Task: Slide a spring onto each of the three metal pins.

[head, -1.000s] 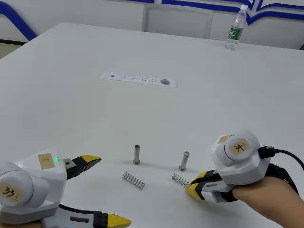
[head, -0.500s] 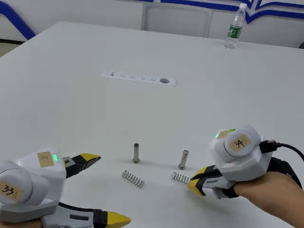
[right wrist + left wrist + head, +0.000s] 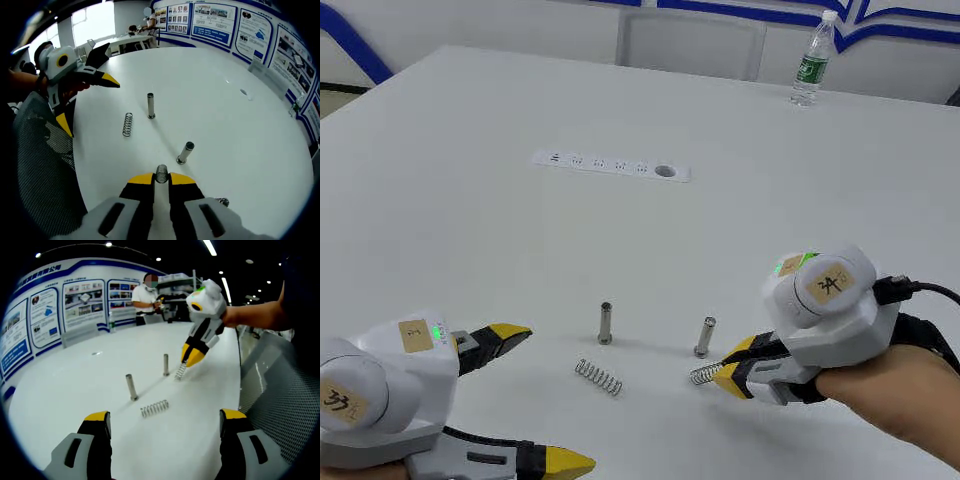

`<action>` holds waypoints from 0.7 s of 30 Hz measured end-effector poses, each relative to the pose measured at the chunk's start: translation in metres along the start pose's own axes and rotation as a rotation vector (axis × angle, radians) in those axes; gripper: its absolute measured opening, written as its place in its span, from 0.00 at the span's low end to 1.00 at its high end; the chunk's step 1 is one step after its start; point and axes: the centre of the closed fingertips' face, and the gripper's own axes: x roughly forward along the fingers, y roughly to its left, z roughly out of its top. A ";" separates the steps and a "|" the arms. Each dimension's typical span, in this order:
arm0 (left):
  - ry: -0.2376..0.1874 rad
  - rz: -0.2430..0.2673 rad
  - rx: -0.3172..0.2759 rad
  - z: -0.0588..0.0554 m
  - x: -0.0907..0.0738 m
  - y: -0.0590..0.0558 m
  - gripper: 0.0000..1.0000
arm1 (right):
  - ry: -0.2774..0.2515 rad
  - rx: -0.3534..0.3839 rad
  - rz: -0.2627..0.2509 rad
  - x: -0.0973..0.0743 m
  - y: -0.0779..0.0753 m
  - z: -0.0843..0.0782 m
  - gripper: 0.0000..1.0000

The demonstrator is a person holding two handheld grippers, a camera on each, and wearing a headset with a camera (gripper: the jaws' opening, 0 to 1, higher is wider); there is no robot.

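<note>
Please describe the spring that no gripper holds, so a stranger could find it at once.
On the white table, nearer the person than the white power strip, two metal pins stand upright. The loose spring lies flat in front of the left pin; the other spring is pinched in the right gripper's fingers.

Right gripper view: a spring (image 3: 161,173) is clamped between the jaws of the right gripper (image 3: 161,180). One end coil is seen above the tips; the remainder is hidden between the jaws. A small metal piece (image 3: 222,201) just outside the right-hand jaw's base is mostly covered by the gripper body; pin or spring cannot be told. Text on the wall posters (image 3: 215,20) far beyond the jaws is too small to be read.

Head view: the left gripper (image 3: 545,398) is cut by the bottom and left edges. Sockets on the power strip (image 3: 612,165) are too small to be counted.
</note>
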 end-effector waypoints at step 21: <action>-0.002 -0.004 0.002 0.002 -0.001 -0.002 0.91 | -0.038 -0.003 -0.006 -0.034 -0.008 0.032 0.12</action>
